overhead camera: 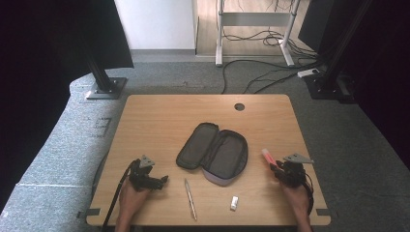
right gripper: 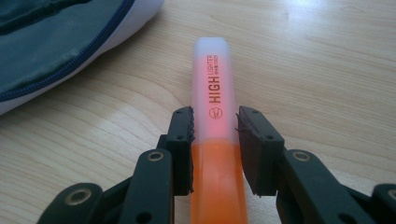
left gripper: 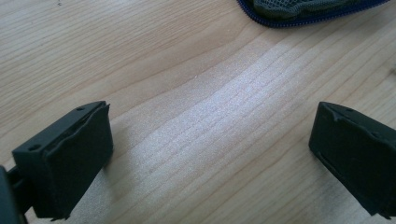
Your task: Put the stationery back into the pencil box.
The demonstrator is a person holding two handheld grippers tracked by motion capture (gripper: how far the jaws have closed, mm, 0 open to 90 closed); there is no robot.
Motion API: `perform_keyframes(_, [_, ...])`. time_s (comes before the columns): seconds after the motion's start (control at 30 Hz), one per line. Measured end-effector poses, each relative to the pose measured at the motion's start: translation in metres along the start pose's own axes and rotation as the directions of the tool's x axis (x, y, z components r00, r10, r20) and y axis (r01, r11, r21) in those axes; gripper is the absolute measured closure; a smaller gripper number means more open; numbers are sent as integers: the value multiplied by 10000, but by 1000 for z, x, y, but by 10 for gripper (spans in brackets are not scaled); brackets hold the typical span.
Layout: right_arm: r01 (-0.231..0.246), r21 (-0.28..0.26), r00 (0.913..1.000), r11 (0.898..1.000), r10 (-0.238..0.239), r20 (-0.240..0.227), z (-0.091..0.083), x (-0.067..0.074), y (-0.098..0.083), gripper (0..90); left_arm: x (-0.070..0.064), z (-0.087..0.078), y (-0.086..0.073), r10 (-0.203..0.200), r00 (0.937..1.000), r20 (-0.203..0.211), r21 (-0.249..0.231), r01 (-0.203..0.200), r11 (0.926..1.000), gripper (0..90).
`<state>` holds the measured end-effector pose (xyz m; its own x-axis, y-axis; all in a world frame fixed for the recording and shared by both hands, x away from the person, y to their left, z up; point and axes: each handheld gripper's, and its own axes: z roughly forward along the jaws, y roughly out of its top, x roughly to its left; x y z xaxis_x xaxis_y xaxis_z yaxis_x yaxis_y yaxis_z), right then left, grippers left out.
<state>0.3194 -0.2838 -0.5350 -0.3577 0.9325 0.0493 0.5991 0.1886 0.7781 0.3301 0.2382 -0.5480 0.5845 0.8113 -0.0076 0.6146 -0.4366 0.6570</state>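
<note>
Highlighter [right gripper: 212, 140] sits clamped between the jaws of the right gripper [right gripper: 215, 140], held across its body where the frosted cap meets the orange barrel, just right of the open pencil case [overhead camera: 212, 152]. It looks light, rigid and smooth-sided, so it may slip; grip the flat faces. The left gripper [left gripper: 210, 154] hangs wide apart, empty, over the table [left gripper: 187, 70].

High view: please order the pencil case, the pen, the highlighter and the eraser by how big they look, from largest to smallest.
1. Pencil case, lying open, by far the largest.
2. Pen, long and thin.
3. Highlighter and eraser: unsure. The right gripper covers part of the highlighter, so its visible part looks about like the eraser.
</note>
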Motion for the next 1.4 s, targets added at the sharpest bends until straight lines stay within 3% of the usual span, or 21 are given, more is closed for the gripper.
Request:
perform_keyframes(0.83, [216, -598, 9993, 9980, -234, -299, -17, 12, 16, 660, 0, 0, 0, -1, 10000, 1, -2, 1, 10000, 0])
perform_keyframes(1.4, [830, -846, 9936, 9930, -890, -699, -21, 30, 44, 660, 0, 0, 0, -6, 10000, 3, -6, 6, 10000, 0])
